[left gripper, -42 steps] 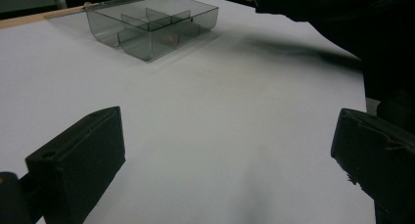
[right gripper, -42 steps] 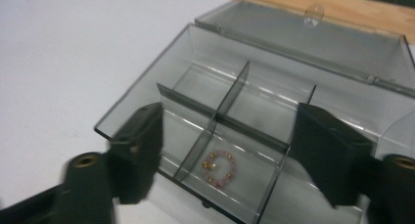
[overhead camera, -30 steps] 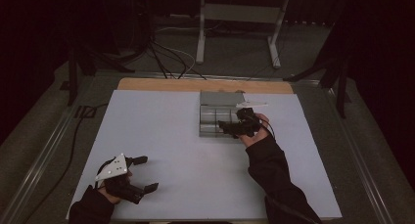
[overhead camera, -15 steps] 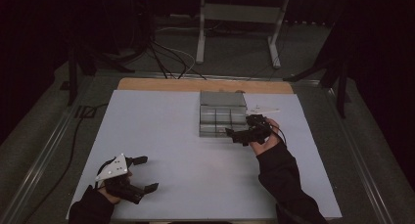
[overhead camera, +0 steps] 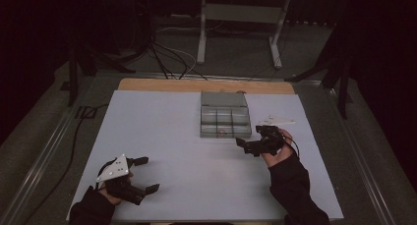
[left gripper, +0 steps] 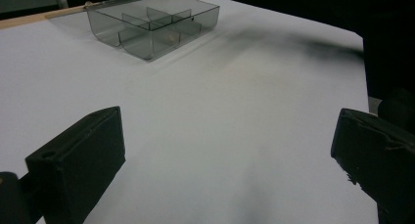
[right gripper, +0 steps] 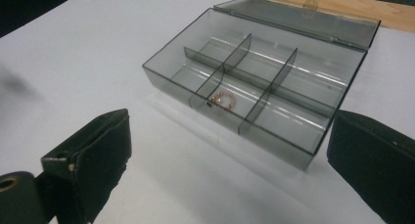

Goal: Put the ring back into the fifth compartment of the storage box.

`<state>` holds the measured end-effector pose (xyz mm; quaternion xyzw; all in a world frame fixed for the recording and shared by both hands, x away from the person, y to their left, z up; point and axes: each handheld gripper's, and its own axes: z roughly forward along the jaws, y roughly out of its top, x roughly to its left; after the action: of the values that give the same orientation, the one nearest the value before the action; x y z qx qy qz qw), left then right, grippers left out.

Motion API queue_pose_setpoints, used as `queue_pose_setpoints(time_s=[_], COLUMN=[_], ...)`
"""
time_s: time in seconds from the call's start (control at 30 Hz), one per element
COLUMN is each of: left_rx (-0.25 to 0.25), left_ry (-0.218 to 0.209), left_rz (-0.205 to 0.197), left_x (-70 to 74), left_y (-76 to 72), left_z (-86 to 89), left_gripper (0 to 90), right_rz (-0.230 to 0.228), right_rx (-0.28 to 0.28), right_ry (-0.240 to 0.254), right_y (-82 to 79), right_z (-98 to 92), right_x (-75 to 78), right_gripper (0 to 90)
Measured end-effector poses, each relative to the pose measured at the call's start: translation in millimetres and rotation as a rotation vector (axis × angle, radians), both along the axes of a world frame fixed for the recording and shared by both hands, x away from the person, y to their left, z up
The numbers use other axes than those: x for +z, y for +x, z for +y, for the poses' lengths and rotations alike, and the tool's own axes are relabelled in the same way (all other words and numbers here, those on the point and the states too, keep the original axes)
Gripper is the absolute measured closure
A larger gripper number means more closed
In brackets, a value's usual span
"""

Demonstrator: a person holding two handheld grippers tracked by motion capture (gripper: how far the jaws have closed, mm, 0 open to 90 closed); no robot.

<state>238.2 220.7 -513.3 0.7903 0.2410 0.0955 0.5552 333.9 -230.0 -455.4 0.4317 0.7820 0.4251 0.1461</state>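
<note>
A dim room surrounds the lit white tabletop; a grey metal stand and black cables sit on the floor behind.

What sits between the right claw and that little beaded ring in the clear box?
Only the box's own near wall. The ring lies in the middle front compartment, lid tipped back, and bare white table separates the open right claw from the box.

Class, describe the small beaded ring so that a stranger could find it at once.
On the white table stands a clear grey divided box, lid open. The beaded ring lies in the middle compartment of its near row, pinkish, the one thing visible inside.
</note>
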Motion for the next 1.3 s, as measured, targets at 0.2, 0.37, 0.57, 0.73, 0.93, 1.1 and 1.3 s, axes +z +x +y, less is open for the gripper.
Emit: queue_pose_setpoints(time_s=[0.2,0.37,0.57,0.73,0.93,1.1,1.3], left_rx=[0.001,0.001,0.000,0.002,0.000,-0.001,-0.001], left_ry=[0.001,0.000,0.002,-0.002,0.001,0.004,0.006], left_rz=[0.000,0.000,0.001,0.000,0.000,0.000,0.000], left_x=[0.0,0.0,-0.2,0.0,-0.2,-0.2,-0.4], left_y=[0.0,-0.1,0.2,-0.1,0.3,0.3,0.3], left_z=[0.0,-0.2,-0.4,-0.3,-0.2,-0.4,-0.9], left_gripper=[0.7,0.7,0.7,0.7,0.7,0.7,0.7], right_rz=[0.009,0.021,0.035,0.036,0.037,0.047,0.047], right_rx=[0.007,0.012,0.014,0.012,0.006,0.007,-0.013], right_ry=[0.002,-0.018,-0.014,-0.017,-0.024,-0.033,-0.026], right_y=[-13.5,-23.6,-36.4,-46.0,-60.6,-70.3,-84.5], right_z=[-8.8,-17.6,-30.6,-38.4,-48.7,-55.6,-67.0], right_x=[-8.7,-19.0,-28.8,-33.1,-38.6,-42.6,-45.4], right_gripper=[2.0,2.0,2.0,2.0,2.0,2.0,2.0])
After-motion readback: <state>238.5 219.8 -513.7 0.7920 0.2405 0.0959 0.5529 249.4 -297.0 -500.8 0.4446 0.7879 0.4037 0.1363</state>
